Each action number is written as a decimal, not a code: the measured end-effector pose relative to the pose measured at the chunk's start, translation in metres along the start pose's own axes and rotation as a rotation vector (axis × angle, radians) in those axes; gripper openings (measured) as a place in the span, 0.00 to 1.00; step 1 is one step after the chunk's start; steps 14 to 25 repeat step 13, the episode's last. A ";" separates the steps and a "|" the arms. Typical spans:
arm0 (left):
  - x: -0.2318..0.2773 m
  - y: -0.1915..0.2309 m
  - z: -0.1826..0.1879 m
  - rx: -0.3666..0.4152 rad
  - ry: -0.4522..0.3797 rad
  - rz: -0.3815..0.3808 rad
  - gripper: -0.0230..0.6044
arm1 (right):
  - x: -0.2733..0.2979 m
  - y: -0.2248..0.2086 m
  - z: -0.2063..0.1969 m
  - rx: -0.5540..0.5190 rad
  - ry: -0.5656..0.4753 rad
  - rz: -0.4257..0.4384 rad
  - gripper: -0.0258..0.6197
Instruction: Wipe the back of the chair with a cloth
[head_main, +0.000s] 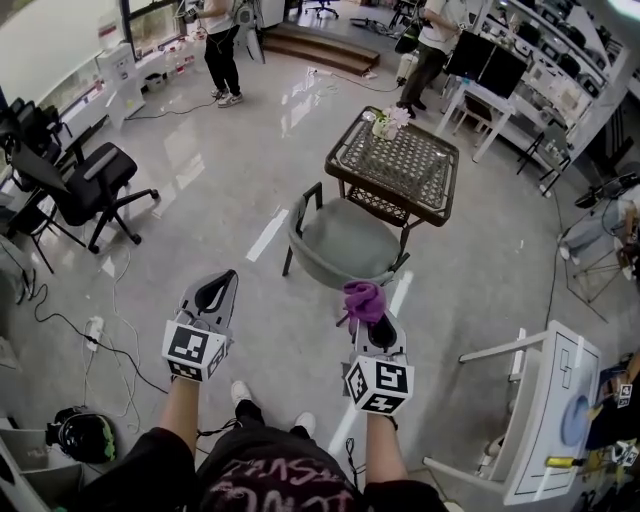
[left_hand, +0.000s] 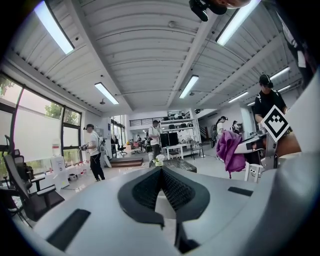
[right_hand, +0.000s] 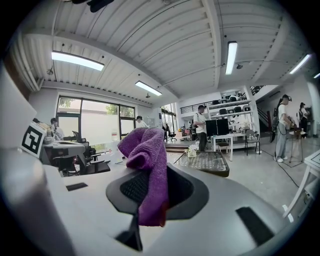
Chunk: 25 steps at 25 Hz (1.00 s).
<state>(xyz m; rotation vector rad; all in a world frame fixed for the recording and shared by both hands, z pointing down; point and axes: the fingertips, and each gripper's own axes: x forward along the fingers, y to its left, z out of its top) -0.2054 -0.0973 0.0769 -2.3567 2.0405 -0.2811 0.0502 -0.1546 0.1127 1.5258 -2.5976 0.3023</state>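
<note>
A chair (head_main: 341, 243) with a grey shell seat and black frame stands on the floor ahead of me, its curved back on the near side. My right gripper (head_main: 368, 308) is shut on a purple cloth (head_main: 363, 298) and hangs just short of the chair's back rim. In the right gripper view the cloth (right_hand: 148, 159) drapes from between the jaws. My left gripper (head_main: 218, 290) hovers left of the chair, shut and holding nothing. In the left gripper view its pads (left_hand: 175, 192) meet, and the cloth (left_hand: 228, 150) shows at the right.
A wicker table (head_main: 425, 190) with flowers (head_main: 387, 122) stands just behind the chair. A black office chair (head_main: 88, 186) is at the left and a white table (head_main: 548, 405) at the right. Cables and a power strip (head_main: 93, 330) lie on the floor. Two people (head_main: 222, 50) stand far back.
</note>
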 end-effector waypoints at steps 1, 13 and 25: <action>-0.002 -0.001 0.004 0.006 -0.009 0.002 0.05 | -0.002 0.000 0.002 -0.003 -0.002 0.002 0.17; -0.024 -0.005 0.027 0.015 -0.029 0.001 0.05 | -0.020 0.006 0.016 -0.013 -0.019 0.004 0.17; -0.024 -0.005 0.027 0.015 -0.029 0.001 0.05 | -0.020 0.006 0.016 -0.013 -0.019 0.004 0.17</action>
